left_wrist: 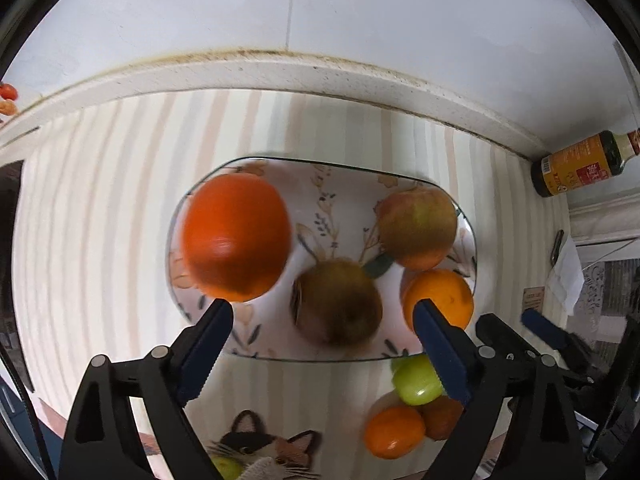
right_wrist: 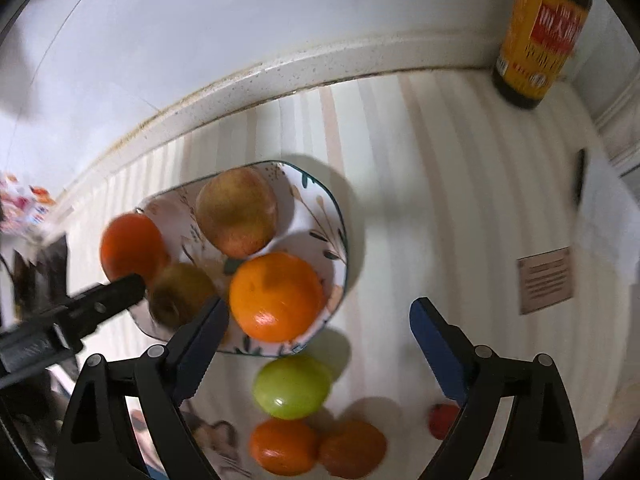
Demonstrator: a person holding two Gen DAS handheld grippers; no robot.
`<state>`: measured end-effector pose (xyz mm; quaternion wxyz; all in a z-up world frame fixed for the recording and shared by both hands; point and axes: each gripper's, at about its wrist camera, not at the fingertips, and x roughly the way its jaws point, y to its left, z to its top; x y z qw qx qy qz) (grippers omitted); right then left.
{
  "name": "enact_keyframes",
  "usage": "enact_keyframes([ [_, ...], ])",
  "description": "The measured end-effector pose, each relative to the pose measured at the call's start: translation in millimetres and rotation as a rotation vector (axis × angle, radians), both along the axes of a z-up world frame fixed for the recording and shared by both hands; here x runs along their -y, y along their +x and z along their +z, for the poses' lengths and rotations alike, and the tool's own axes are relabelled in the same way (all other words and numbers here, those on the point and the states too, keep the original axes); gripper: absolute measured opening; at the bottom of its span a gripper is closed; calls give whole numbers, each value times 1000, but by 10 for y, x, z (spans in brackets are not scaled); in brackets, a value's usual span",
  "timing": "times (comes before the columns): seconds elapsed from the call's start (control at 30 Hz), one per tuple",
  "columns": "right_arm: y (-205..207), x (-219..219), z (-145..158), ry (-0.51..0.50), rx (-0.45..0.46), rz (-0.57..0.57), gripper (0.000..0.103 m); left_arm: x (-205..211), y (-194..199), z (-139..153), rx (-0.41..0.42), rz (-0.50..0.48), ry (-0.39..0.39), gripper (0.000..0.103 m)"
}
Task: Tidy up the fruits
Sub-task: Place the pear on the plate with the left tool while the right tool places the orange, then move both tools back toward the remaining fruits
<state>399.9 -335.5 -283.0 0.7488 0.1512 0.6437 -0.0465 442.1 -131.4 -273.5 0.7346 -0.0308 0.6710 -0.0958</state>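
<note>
A floral plate sits on the striped cloth. On it lie a red-orange persimmon, a brown kiwi-like fruit, a red-yellow apple and an orange. My left gripper is open and empty just above the plate's near edge; it also shows in the right wrist view. My right gripper is open and empty over the cloth. A green fruit, two orange fruits and a small red fruit lie near the plate.
A dark sauce bottle stands at the back right by the white wall. A raised counter ledge runs behind the cloth. A cat picture is on the cloth's near edge. A small brown plaque lies at the right.
</note>
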Motion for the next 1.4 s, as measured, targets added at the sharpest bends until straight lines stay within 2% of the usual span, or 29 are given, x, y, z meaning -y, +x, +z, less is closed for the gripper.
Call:
enact_keyframes([
  [0.17, -149, -140, 110, -80, -17, 48, 94, -135, -250, 100, 38, 14, 67, 92],
  [0.4, -455, -337, 463, -107, 34, 66, 94, -274, -607, 336, 91, -7, 113, 92],
  [0.53, -634, -471, 746, -147, 81, 85, 94, -409, -833, 593, 142, 6, 112, 92],
  [0.77, -1006, -611, 1285, -144, 163, 82, 94, -532, -1243, 1075, 241, 3, 105, 92],
  [1.0, -1351, -756, 1780, -153, 238, 99, 94, -597, -1589, 1455, 300, -8, 85, 92],
  [1.23, -1616, -877, 2117, -145, 291, 109, 94, -679, -1796, 1682, 331, -3, 70, 92],
  [1.4, -1711, -901, 2234, -115, 316, 96, 94, -703, -1877, 1748, 342, 2, 62, 92],
])
